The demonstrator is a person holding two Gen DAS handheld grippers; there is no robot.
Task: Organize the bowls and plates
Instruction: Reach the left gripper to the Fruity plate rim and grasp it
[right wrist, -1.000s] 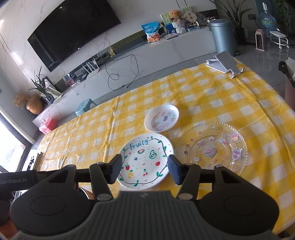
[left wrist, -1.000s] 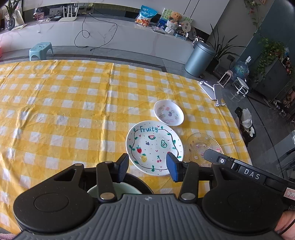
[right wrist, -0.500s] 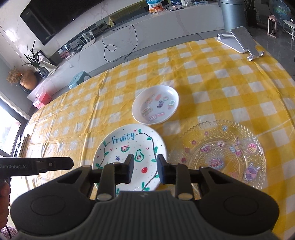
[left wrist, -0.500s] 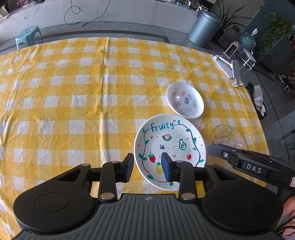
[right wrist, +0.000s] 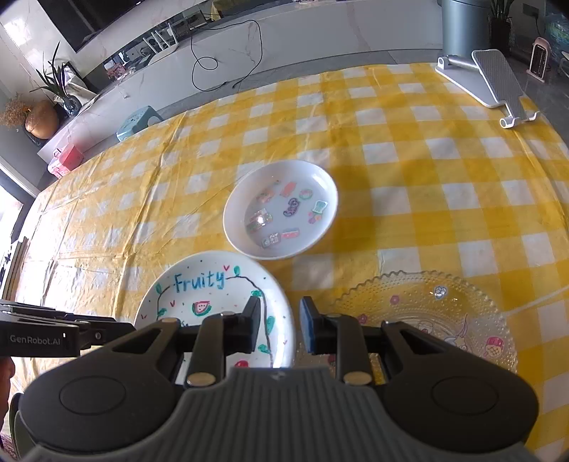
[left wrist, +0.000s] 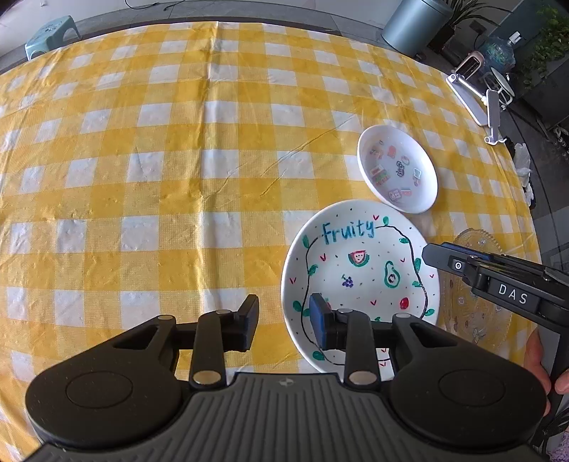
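The left gripper [left wrist: 283,321] hangs low over the table [left wrist: 142,177], its jaws spread and holding nothing; its right finger sits over the near-left rim of the Fruity plate [left wrist: 359,270], its left finger over bare cloth. The right gripper [right wrist: 277,328] is likewise spread and holding nothing, straddling the right rim of that plate, between it and the glass plate [right wrist: 426,309].

A wrinkled yellow-and-white checked cloth covers the table. The Fruity plate is white, hand-painted with the blue word, a vine loop, a watermelon, an avocado and berries. Just beyond it, nearly touching its far rim, lies a white bowl [right wrist: 281,209] with small stickers inside. The glass plate is clear, beaded, scallop-edged, with cartoon decals, and lies beside the Fruity plate on the right.

A white stand [right wrist: 487,78] rests near the far right table edge. Past the table are a grey bin [left wrist: 416,25], a blue stool [right wrist: 137,122], a long white counter with a cable [right wrist: 213,53], and potted plants [right wrist: 57,85].
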